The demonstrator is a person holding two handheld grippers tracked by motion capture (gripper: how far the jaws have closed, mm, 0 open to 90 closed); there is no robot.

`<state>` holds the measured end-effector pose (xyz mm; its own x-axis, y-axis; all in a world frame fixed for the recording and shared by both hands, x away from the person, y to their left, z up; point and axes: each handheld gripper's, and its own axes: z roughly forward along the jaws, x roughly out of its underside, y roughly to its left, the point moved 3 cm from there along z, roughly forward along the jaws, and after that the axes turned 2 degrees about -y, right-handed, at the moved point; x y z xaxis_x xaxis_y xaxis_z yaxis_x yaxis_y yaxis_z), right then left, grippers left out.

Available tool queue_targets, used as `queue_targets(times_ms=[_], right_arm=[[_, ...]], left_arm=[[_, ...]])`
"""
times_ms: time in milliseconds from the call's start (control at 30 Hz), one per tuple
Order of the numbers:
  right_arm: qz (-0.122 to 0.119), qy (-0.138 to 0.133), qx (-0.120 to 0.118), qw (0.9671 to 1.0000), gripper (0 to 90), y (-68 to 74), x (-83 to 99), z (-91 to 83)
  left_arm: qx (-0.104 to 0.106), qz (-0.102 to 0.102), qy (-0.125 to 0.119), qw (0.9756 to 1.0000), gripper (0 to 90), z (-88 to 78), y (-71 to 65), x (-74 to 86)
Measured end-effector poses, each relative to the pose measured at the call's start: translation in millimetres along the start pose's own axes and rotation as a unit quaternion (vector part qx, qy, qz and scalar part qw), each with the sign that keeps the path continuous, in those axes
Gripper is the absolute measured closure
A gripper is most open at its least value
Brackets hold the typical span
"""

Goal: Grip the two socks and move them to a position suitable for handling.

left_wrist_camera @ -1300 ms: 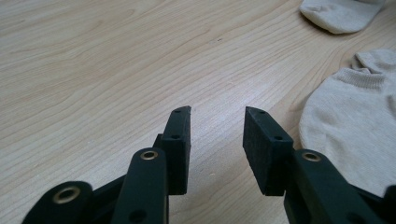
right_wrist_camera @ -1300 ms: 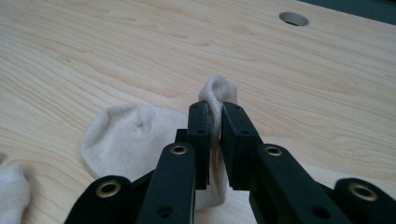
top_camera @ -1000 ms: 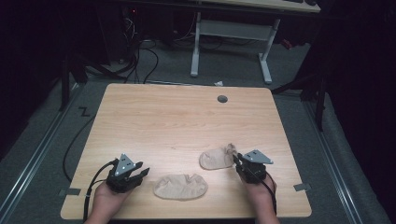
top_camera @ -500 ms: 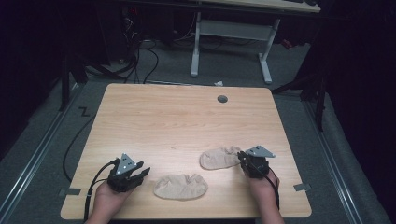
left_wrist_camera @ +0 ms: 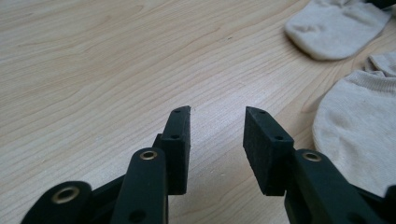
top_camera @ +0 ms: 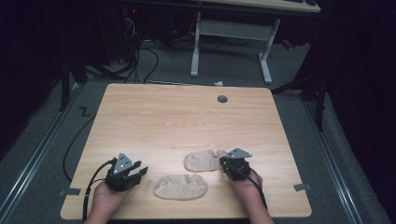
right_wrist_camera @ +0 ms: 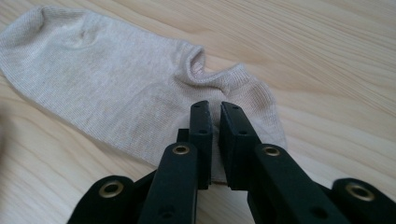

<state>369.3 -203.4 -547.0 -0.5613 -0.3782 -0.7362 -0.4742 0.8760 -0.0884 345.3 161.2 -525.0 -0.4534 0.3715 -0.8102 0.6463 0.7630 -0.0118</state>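
Observation:
Two beige ankle socks lie on the wooden table. The farther sock lies flat with its cuff end toward my right gripper. Its jaws have just been closing and now stand almost together, pinching the sock's cuff edge. The nearer sock lies by the table's front edge, between the two hands. My left gripper rests low over bare wood to the left of that sock, open with nothing between its pads. The farther sock appears beyond it.
A round cable hole sits near the table's far edge. Cables trail from both grippers over the front edge. Behind the table stand a white desk frame and loose cables on the dark floor.
My right gripper has slid left and dropped lower, and the farther sock has shifted left with it and now lies flatter. The left gripper and the nearer sock have stayed put.

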Motion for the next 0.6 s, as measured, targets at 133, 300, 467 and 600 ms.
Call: queue_targets(times_ms=[133,300,467,600], right_arm=[[-0.014,-0.003,-0.011,0.9998,83.3,22.1,-13.5,12.9],[-0.024,-0.027,-0.014,0.9993,78.9,31.6,-23.7,5.6],[0.009,-0.046,0.011,0.9988,75.8,8.1,-20.9,-6.9],[0.026,-0.035,0.005,0.9991,73.7,-4.0,-15.8,-1.1]], left_arm=[[0.009,-0.013,-0.004,0.9999,60.0,0.7,-0.2,-1.3],[0.033,-0.014,-0.012,0.9993,56.4,9.7,-12.4,-10.3],[0.054,-0.007,-0.004,0.9985,55.9,34.0,-25.3,-27.0],[0.064,-0.014,0.008,0.9978,53.7,62.5,-26.7,-43.5]])
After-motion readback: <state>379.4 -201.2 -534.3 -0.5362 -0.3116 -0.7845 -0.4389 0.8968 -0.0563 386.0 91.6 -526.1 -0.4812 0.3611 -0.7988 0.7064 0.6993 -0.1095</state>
